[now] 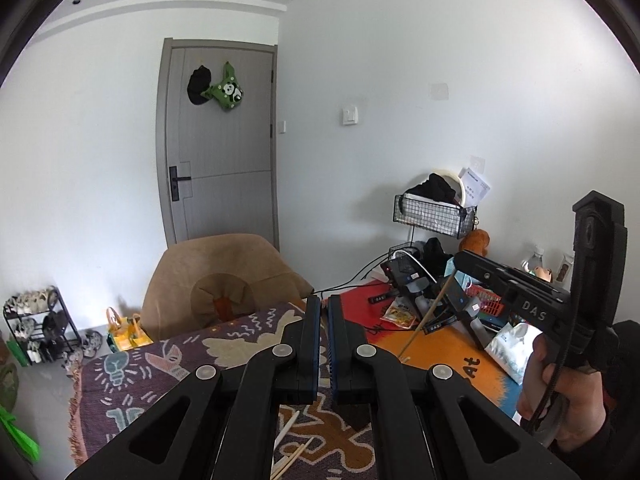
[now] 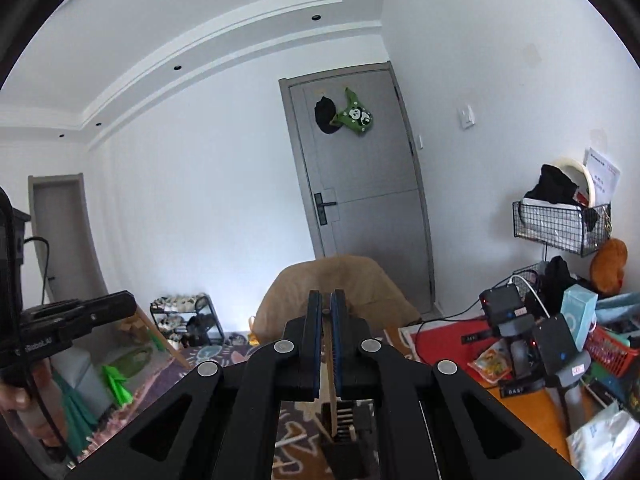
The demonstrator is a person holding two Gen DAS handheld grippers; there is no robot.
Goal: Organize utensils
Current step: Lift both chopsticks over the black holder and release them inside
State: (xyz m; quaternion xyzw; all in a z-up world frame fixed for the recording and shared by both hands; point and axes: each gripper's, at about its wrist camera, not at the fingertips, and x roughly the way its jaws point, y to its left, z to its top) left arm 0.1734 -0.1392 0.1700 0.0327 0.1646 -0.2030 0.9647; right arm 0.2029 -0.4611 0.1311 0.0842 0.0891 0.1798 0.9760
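In the right wrist view my right gripper [image 2: 326,304] is shut on a thin wooden chopstick [image 2: 330,392], which runs down between the blue pads. Below it stands a black slotted holder [image 2: 352,436], partly hidden by the jaws. The left wrist view shows that chopstick [image 1: 424,316] hanging slanted from the right gripper [image 1: 460,266], above the orange part of the table. My left gripper [image 1: 324,312] is shut with nothing between its pads. It hovers over the patterned cloth [image 1: 160,364]. A white chopstick [image 1: 289,426] and two wooden chopsticks [image 1: 298,454] lie on the cloth beneath it.
A tan chair [image 1: 224,276] stands behind the table. Spare grippers [image 2: 516,332], snack packets, a red basket [image 2: 608,350] and cables crowd the table's right side, with a wire basket [image 1: 434,212] above. A shoe rack [image 1: 36,324] sits by the left wall.
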